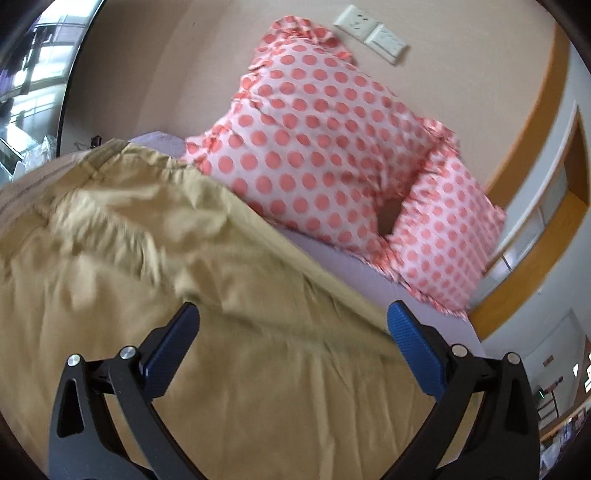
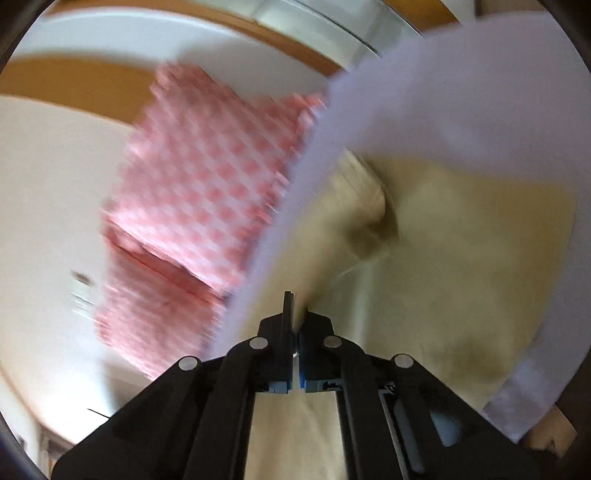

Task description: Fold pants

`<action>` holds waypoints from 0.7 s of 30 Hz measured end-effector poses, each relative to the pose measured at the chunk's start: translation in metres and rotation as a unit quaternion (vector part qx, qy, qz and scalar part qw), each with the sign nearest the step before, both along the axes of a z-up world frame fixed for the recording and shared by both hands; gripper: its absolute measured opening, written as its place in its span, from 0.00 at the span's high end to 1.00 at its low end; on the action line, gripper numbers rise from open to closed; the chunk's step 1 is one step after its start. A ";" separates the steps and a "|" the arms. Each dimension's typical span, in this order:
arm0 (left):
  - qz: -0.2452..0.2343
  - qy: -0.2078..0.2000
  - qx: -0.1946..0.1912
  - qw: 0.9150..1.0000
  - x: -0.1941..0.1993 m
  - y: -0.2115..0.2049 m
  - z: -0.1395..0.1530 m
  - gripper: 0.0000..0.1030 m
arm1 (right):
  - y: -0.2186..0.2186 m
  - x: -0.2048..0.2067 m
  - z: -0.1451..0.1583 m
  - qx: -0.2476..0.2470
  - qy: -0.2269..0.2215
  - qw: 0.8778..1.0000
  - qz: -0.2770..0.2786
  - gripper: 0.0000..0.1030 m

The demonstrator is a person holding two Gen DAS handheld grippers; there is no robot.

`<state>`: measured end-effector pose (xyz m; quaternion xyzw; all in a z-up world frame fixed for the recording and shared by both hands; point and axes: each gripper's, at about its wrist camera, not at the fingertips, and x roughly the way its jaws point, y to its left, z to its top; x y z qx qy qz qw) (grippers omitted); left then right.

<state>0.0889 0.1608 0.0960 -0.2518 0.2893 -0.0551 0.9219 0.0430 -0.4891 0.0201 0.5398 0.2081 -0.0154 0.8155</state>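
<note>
Tan pants [image 1: 155, 258] lie spread and wrinkled on a pale lilac bed sheet [image 1: 351, 266]. My left gripper [image 1: 293, 319] is open just above the pants, its blue pads [image 1: 413, 343] wide apart with nothing between them. In the right wrist view, which is rolled sideways and blurred, my right gripper [image 2: 294, 306] is shut on a fold of the tan pants [image 2: 443, 258], and cloth rises from its tips and lies under the jaws.
Two pink polka-dot pillows [image 1: 325, 140] lean on the beige wall at the head of the bed; they also show in the right wrist view [image 2: 199, 206]. Wall sockets [image 1: 373, 31] sit above them. The sheet's edge [image 2: 424, 92] runs along the bed.
</note>
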 end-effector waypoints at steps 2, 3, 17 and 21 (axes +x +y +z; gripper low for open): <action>0.014 0.020 -0.004 1.000 0.026 0.009 0.003 0.02 | -0.005 -0.010 0.011 -0.018 -0.022 0.999 -0.014 0.98; 0.021 0.038 -0.003 0.999 0.044 0.013 0.002 0.02 | -0.008 -0.015 0.017 -0.033 -0.028 0.999 -0.019 0.98; 0.090 0.153 0.000 0.984 0.130 0.063 -0.038 0.94 | -0.014 -0.017 0.018 -0.054 -0.030 0.998 -0.009 0.98; 0.079 0.097 0.042 0.991 0.036 0.058 -0.020 0.95 | -0.016 -0.026 0.019 -0.061 -0.029 0.997 -0.024 0.98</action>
